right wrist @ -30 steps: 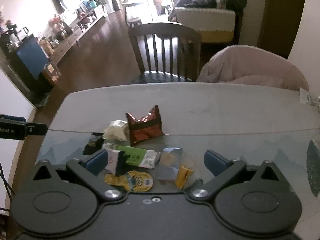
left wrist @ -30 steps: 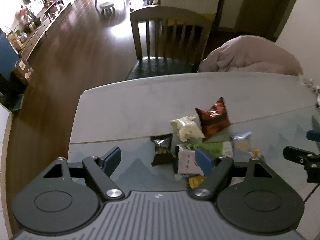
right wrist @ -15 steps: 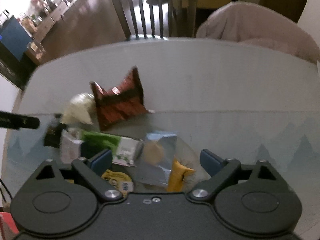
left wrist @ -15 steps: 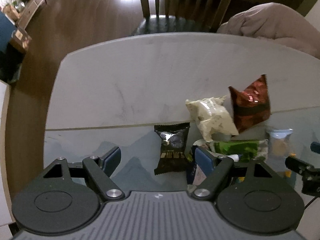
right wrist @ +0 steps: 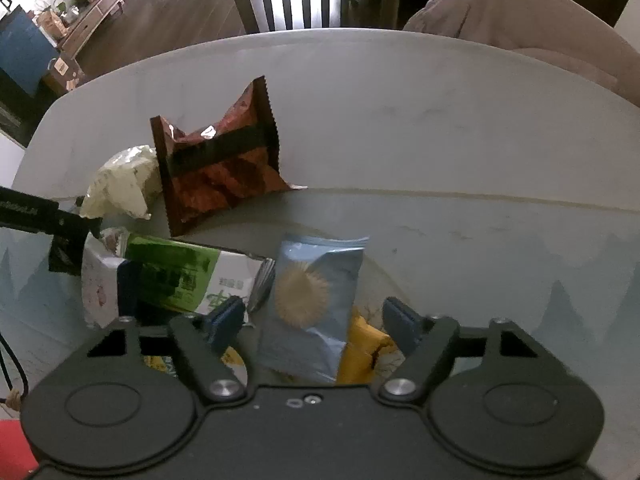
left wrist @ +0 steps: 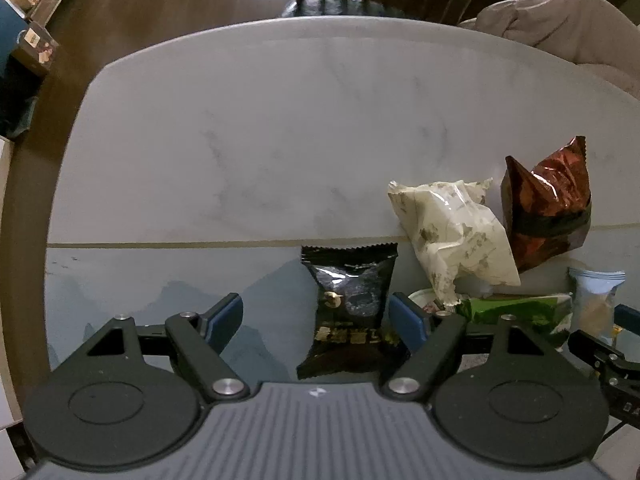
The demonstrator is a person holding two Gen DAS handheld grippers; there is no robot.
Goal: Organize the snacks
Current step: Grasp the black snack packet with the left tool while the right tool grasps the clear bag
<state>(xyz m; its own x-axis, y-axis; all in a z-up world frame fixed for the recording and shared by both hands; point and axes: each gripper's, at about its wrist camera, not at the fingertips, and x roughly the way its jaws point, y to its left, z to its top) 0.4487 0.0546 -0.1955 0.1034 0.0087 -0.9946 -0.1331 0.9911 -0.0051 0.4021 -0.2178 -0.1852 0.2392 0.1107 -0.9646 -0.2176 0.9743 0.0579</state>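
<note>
Yellow packet (right wrist: 362, 346) mostly hidden under pale-blue cookie pack (right wrist: 310, 300); left gripper (left wrist: 316, 318), right gripper (right wrist: 314, 322) jaws spread, straddling glossy black packet (left wrist: 350, 304), cookie pack.

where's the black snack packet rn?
Left wrist view: the black packet lies flat on the table between the open left tongs, close to the right-hand pad, just left of the cream packet.

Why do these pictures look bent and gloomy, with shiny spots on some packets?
Left wrist view: fisheye lens bows the table edge; dim light; glare streaks on the black packet. Right wrist view: same curving; highlights on the red-brown bag; bright floor behind.
</note>
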